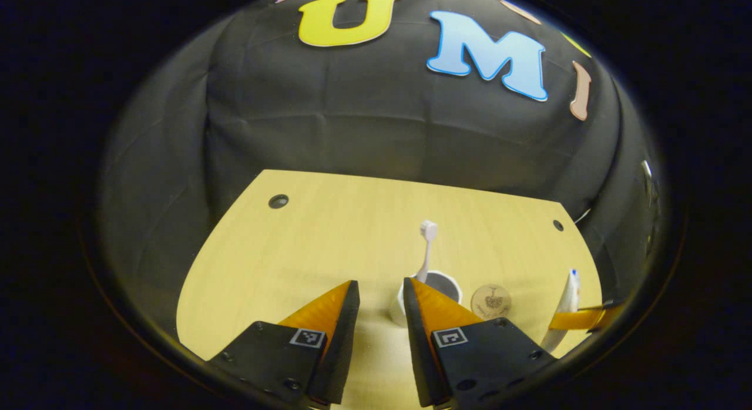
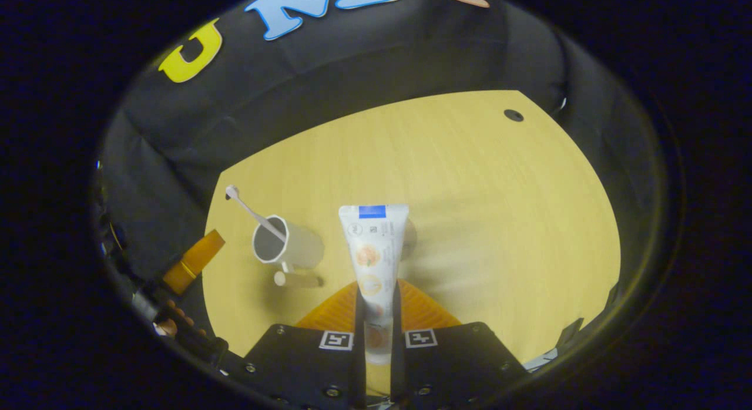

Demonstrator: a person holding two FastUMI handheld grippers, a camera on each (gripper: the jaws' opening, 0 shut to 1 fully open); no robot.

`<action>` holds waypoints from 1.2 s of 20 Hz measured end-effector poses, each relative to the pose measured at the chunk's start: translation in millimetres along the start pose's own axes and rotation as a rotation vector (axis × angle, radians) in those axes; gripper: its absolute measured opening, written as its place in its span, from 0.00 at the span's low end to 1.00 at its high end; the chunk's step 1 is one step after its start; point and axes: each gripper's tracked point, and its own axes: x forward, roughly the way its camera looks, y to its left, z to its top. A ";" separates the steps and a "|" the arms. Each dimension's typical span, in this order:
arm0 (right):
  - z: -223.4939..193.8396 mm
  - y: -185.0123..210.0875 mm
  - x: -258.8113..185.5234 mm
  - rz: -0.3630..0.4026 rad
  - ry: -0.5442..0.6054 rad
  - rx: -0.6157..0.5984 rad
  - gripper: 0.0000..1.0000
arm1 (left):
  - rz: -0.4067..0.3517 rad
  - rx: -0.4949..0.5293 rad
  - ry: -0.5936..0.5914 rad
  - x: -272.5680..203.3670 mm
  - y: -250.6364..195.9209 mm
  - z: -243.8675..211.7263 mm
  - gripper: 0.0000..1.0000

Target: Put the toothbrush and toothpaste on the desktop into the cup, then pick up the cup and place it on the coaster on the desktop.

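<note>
Right gripper view: my right gripper (image 2: 376, 316) clamps the toothpaste (image 2: 373, 245), a soft, light tube best pinched low; toothbrush (image 2: 254, 213) stands in the cup (image 2: 294, 245); my left gripper (image 1: 380, 304) gapes empty

Light wooden desktop (image 1: 329, 234) with rounded corners fills the foreground, dark round holes (image 1: 278, 201) set near its far corners. Behind it, creased black cloth wall (image 1: 364, 116) drapes around the booth, dimly lit at the edges.
</note>
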 end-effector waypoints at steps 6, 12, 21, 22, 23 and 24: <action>59.6 56.3 1.0 0.077 -0.159 -0.020 0.17 | 0.066 -0.032 0.018 -22.0 57.5 -15.7 0.49; 100.0 109.9 22.9 0.133 -0.291 0.021 0.17 | 0.131 -0.070 0.031 -46.3 109.2 -30.2 0.48; 86.6 141.5 73.6 0.152 -0.404 -0.030 0.17 | 0.227 -0.105 0.083 -78.6 176.5 -67.7 0.48; 85.6 141.5 75.7 0.152 -0.426 -0.033 0.17 | 0.231 -0.108 0.087 -80.7 178.8 -70.5 0.48; 85.1 140.5 78.1 0.150 -0.445 -0.036 0.17 | 0.231 -0.113 0.092 -82.8 179.6 -73.3 0.48; 83.0 140.5 81.5 0.150 -0.459 -0.040 0.17 | 0.227 -0.118 0.099 -84.5 178.8 -77.1 0.55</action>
